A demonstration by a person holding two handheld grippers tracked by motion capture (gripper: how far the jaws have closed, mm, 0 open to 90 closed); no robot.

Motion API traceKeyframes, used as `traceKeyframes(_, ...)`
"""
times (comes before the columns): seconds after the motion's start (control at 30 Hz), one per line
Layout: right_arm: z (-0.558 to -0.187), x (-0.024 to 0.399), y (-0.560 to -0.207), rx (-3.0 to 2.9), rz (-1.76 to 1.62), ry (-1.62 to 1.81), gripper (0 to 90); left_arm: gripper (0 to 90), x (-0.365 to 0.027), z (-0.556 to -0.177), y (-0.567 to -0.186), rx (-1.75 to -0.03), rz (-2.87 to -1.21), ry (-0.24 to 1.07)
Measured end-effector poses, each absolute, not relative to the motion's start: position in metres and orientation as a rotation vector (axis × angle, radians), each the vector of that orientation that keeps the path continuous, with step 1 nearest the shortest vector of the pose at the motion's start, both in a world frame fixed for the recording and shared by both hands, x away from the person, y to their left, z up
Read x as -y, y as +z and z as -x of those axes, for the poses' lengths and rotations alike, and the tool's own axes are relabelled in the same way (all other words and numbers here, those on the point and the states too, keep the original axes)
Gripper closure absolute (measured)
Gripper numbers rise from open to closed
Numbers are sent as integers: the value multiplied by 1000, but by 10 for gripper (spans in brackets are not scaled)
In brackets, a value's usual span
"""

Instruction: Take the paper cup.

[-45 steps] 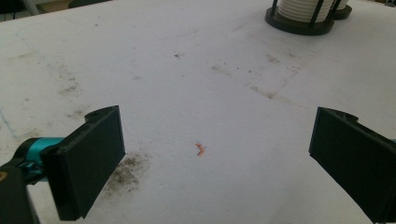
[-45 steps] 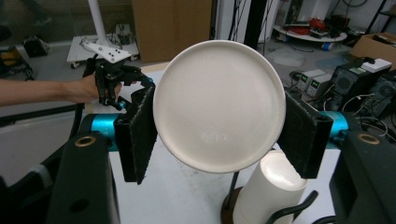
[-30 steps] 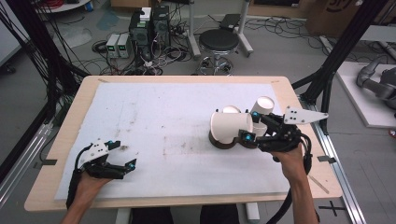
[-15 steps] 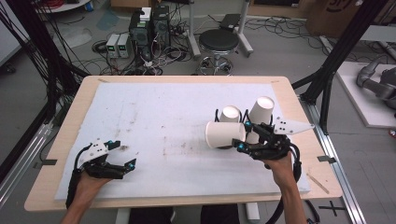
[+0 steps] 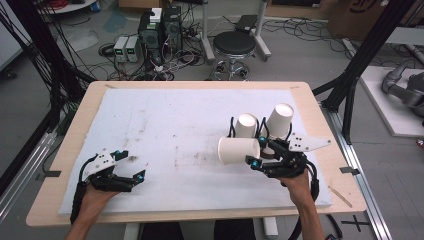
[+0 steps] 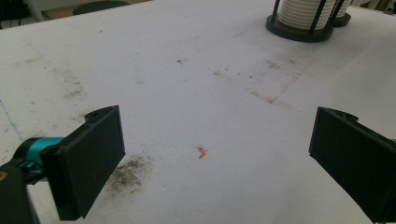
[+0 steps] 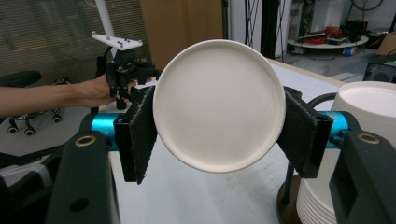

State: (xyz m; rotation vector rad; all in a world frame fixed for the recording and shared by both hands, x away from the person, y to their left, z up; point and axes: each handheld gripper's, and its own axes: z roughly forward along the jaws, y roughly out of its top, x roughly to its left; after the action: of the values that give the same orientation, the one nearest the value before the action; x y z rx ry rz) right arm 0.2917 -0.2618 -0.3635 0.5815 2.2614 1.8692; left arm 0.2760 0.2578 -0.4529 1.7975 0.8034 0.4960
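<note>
A white paper cup (image 5: 239, 150) is held on its side above the mat, its base (image 7: 219, 105) facing the right gripper view's camera. My right gripper (image 5: 256, 151) (image 7: 219, 135) is shut on it, one pad on each side of the cup wall. Just behind stand two stacks of white cups in black wire holders, the left stack (image 5: 247, 125) (image 7: 369, 107) and the right stack (image 5: 280, 120). My left gripper (image 5: 131, 164) (image 6: 215, 154) rests open at the mat's near left, with bare mat between its jaws.
A stained white mat (image 5: 190, 125) covers the wooden table (image 5: 75, 125). The left stack's holder (image 6: 303, 11) lies far ahead of the left gripper. The other hand with its gripper (image 7: 123, 70) appears beyond the cup. A stool (image 5: 235, 42) and electronics stand past the far edge.
My right gripper has lifted the cup off the left stack, drawn it toward the near side and tipped it onto its side. The left gripper has stayed put.
</note>
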Motion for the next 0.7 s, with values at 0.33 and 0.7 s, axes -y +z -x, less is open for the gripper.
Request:
traceKeyframes(0.33, -292, 258, -372, -2286, -585, 1857, 353, 33, -258, -276, -453, -801, -1796, 501)
traceKeyframes(0.7, -294, 258, -376, -2291, -599, 1858, 353, 33, -258, -276, -453, -800, -1796, 494)
